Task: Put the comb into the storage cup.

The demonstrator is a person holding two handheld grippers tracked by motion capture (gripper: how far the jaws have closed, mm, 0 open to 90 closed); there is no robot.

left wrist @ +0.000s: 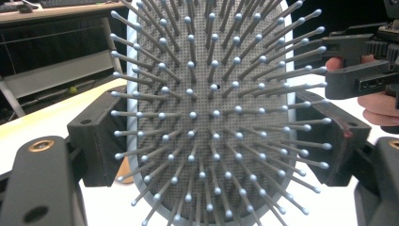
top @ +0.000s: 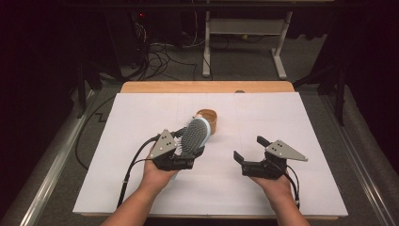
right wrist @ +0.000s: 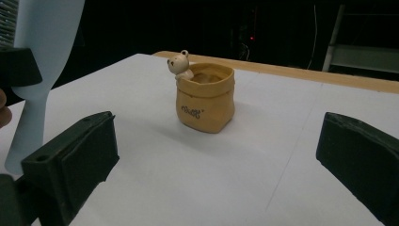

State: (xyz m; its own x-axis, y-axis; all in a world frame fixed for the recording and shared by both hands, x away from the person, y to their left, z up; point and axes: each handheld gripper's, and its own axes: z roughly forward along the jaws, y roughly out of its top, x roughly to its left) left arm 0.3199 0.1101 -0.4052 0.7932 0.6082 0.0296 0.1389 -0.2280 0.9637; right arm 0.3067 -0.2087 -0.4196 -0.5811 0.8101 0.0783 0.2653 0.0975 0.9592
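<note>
A pale blue hairbrush (top: 195, 135) with a grey bristle pad is held up off the table, bristles toward the person. My left gripper (top: 189, 151) is shut on it, its two jaws pressing the sides of the brush head (left wrist: 211, 117). My right gripper (top: 249, 149) hovers to the right of it, open, with nothing between its jaws. The right gripper view looks between those wide jaws at a tan sack-shaped pot (right wrist: 205, 96) with a small bear figure on its rim. This pot (top: 210, 118) stands on the table just behind the brush.
A white sheet (top: 282, 117) covers the wooden table, whose far edge (top: 207, 86) shows bare wood. Beyond it are a dark floor with cables and a white desk frame (top: 244, 28). The brush's smooth back (right wrist: 42, 56) rises at the left of the right gripper view.
</note>
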